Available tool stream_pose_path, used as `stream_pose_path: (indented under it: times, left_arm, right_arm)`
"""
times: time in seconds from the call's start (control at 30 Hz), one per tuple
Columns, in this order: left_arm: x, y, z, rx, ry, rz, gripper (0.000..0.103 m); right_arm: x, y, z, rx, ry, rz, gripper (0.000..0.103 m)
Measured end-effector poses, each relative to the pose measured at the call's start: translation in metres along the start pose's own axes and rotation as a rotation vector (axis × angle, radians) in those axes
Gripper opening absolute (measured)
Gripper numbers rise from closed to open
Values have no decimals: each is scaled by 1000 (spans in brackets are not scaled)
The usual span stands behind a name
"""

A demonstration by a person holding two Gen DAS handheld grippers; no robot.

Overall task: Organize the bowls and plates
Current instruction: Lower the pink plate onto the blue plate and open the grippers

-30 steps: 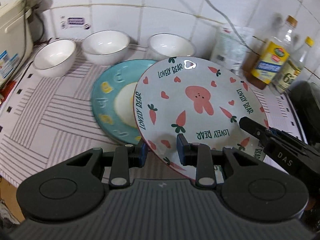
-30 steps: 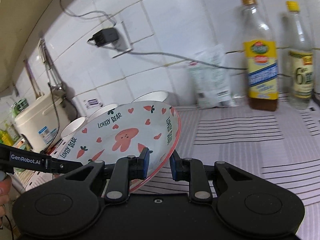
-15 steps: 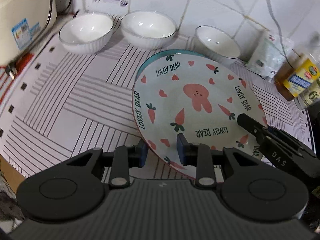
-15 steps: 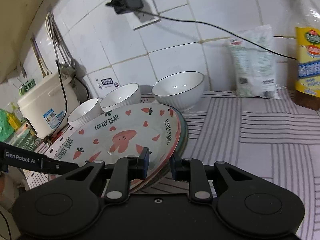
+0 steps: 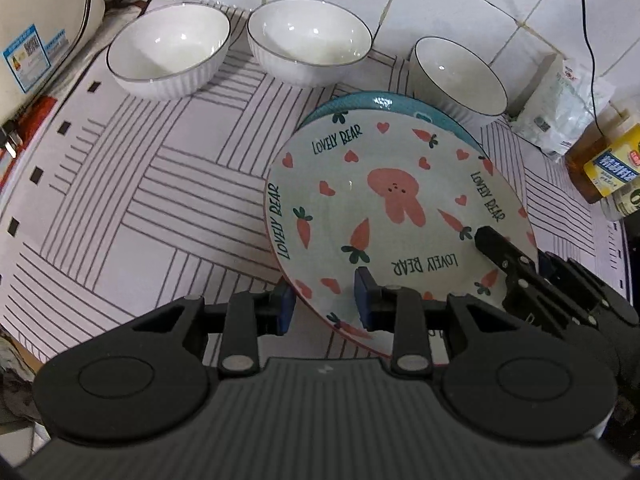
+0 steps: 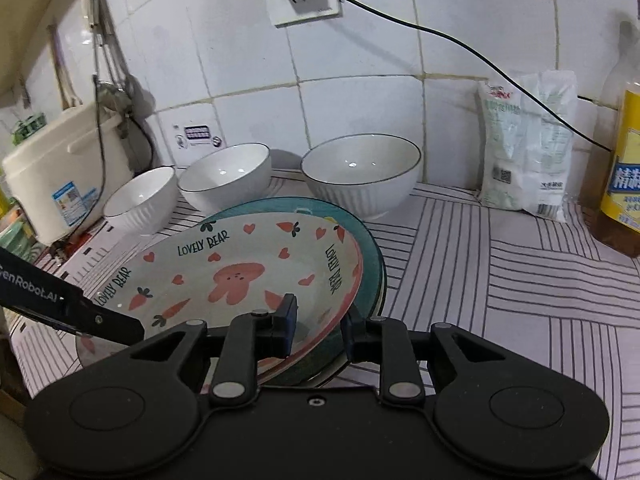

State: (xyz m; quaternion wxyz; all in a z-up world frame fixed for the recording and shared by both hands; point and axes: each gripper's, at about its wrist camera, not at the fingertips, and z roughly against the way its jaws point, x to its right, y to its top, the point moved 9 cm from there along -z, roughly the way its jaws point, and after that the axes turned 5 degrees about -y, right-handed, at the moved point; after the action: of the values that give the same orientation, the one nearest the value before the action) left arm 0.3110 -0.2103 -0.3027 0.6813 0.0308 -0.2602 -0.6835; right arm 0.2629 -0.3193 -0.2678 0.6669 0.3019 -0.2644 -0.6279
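From my left wrist camera, my left gripper (image 5: 324,302) has its blue pads either side of the near-left rim of the round ceramic plate printed with a pink rabbit, carrots and "LOVELY BEAR" lettering (image 5: 384,208); the jaws are narrow and closed on that rim. The rabbit plate lies on top of a round teal ceramic plate (image 5: 384,102), whose edge peeks out at 12 o'clock of it. My right gripper (image 5: 520,268) reaches onto the rabbit plate's rim at about 4 o'clock in this view.

From my right wrist camera, the right gripper (image 6: 318,326) straddles the rim of the rabbit plate (image 6: 240,276): its jaws are opening, with the rim between them. One pad sits over the plate's face and the other outside the edge, near the teal plate (image 6: 370,256) beneath. I cannot tell whether the pads press on it.

Three white ribbed ceramic bowls with dark rims stand along the tiled wall: the left bowl (image 5: 168,50) at 10 o'clock of the plates, the middle bowl (image 5: 310,42) at 11 o'clock, the right bowl (image 5: 456,76) at 1 o'clock, just beside the teal plate. All stand on a white striped mat (image 5: 140,184). A cream rice cooker (image 6: 52,184) stands far left, a white plastic pouch (image 6: 528,148) and a yellow-labelled oil bottle (image 6: 624,176) at right.
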Motion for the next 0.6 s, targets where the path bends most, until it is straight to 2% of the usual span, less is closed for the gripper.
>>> stream_pose_path:
  times: [0.13, 0.33, 0.43, 0.6]
  left_arm:
    - [-3, 2, -5, -11, 11, 13, 31]
    - [-2, 3, -7, -13, 13, 16, 31]
    - [-1, 3, -8, -11, 25, 14, 31]
    - [-2, 0, -13, -27, 19, 14, 30]
  right_arm:
    - [-10, 1, 1, 4, -85, 64, 33]
    - [-15, 2, 3, 8, -157, 75, 37]
    - [-20, 1, 5, 2, -242, 134, 41]
    - [-19, -4, 4, 2, -268, 116, 41]
